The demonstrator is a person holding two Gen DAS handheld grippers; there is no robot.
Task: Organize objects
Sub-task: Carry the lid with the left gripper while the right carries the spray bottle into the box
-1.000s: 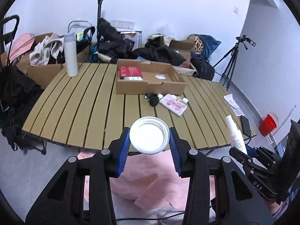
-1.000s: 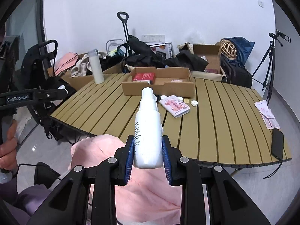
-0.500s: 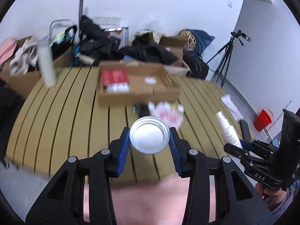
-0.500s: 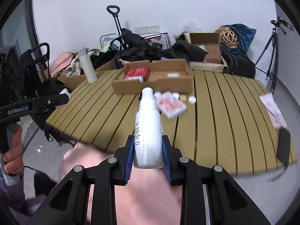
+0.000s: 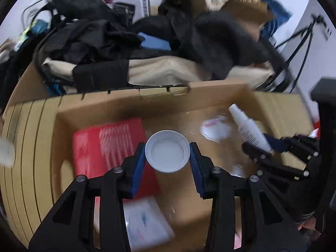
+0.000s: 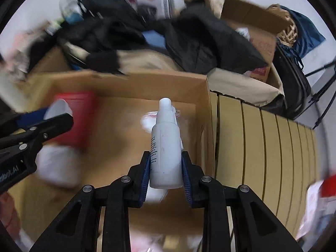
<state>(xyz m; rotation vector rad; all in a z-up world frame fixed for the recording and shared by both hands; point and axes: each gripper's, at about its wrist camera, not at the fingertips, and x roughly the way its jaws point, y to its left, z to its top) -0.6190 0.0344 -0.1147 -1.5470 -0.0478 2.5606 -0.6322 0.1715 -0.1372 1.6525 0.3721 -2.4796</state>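
My left gripper is shut on a round white jar lid, held above the open cardboard box. Below it in the box lie a red packet and a clear plastic sachet. My right gripper is shut on a white spray bottle, nozzle pointing away, over the right half of the same box. The left wrist view shows that bottle and the right gripper at the right. The left gripper enters the right wrist view from the left.
The box stands on a slatted wooden table. Dark clothes, a beige bag and more cardboard boxes pile up behind it. A small white item lies in the box. A tripod stands at the far right.
Both grippers have swept forward and down from the table's near edge to above the cardboard box, still holding the lid and the bottle. The views now tilt steeply downward.
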